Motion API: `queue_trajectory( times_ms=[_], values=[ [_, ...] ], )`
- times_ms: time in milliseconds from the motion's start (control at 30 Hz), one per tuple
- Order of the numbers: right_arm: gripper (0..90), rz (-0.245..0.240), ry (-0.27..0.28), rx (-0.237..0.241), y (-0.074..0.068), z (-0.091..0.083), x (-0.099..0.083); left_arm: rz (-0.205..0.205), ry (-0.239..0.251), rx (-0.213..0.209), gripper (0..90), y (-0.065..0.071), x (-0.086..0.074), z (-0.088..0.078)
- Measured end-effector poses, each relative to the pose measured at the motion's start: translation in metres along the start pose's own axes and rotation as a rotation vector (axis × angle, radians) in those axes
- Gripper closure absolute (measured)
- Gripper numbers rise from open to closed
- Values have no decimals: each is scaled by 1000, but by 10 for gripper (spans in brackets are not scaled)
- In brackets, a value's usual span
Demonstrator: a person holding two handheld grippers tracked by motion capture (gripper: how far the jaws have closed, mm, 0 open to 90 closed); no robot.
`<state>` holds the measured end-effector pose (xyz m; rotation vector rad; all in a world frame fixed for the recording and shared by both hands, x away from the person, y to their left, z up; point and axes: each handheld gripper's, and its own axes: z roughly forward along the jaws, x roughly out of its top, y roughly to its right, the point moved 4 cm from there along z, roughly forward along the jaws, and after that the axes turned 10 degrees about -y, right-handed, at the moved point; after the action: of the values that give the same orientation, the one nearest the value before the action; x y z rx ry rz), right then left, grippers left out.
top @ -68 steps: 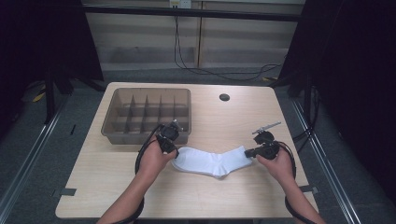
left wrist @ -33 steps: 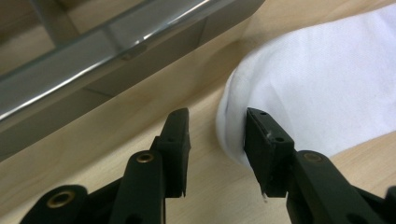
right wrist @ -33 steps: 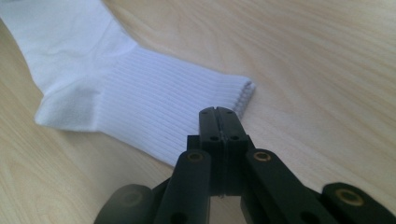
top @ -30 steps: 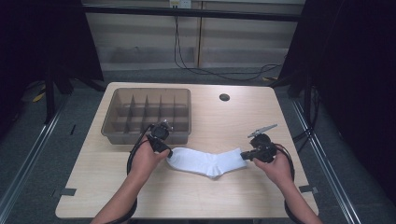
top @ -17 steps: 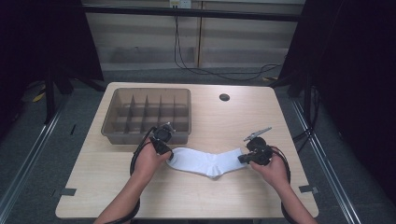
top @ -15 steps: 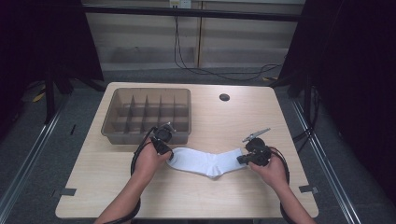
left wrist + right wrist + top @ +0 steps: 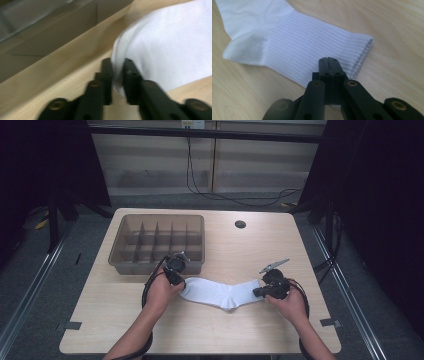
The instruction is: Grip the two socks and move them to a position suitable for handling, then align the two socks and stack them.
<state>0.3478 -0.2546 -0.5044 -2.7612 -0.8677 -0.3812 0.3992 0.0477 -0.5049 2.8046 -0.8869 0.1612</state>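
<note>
A white sock (image 7: 220, 292) lies flat on the wooden table (image 7: 225, 335), just in front of the tray. My left gripper (image 7: 176, 279) is at the sock's left end. In the left gripper view its jaws have just been closing, and the edge of the sock (image 7: 170, 45) is pinched between the left gripper (image 7: 117, 62) tips. My right gripper (image 7: 257, 292) is at the sock's right end. In the right gripper view the right gripper (image 7: 328, 60) jaws are pressed together over the ribbed cuff of the sock (image 7: 299, 45), with no fabric seen between the tips.
A grey-brown divided tray (image 7: 150, 266) stands at the back left, its front wall (image 7: 62, 32) close beside the left gripper. A dark round hole (image 7: 240, 224) sits in the tabletop at the back. Bare wood lies in front of the sock and to its right.
The right gripper has slid a little left and nearer along the cuff. The left hand has settled at the sock's left end. The sock has hardly moved.
</note>
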Motion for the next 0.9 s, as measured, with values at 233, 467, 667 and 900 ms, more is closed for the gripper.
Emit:
queue_trajectory(
  times_ms=[233,467,667,900],
  values=[
    [900,-4,1,-4,-1,0,0,-16,1,-30,867,1,0,-2],
    [900,-2,10,-1,0,0,-1,5,7,-52,868,0,1,-10],
    [900,0,5,-3,-1,0,0,-16,0,-72,870,0,1,-14],
    [900,-4,12,0,-1,0,0,-33,-6,-93,871,1,3,-23]
  ],
)
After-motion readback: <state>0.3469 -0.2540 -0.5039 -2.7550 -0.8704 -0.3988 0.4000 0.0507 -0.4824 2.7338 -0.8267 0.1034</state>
